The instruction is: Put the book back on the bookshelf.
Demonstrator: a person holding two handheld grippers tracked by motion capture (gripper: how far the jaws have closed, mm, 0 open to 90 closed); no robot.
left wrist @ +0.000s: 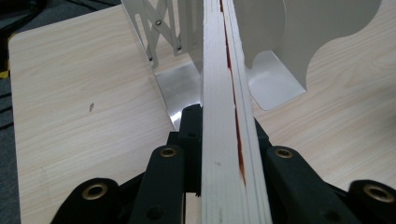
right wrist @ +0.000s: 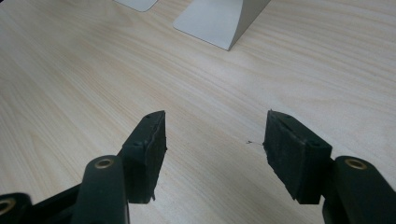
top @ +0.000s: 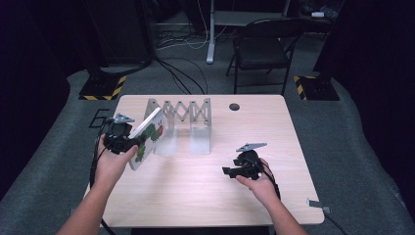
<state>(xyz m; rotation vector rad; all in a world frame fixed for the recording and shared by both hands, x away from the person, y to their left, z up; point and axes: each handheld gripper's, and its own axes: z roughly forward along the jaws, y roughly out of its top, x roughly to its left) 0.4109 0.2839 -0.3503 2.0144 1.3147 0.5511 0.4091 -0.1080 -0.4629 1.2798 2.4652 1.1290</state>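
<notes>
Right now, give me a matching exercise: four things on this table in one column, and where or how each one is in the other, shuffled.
Things:
1. left gripper
2. right gripper
3. picture book
4. expandable metal book rack

States:
A. stands at the table's far middle
B. jaws apart over bare wood
C. tilted, held off the table
D. shut on the book's edge

Pairs: 1-D, 2-B, 3-C, 4-A
</notes>
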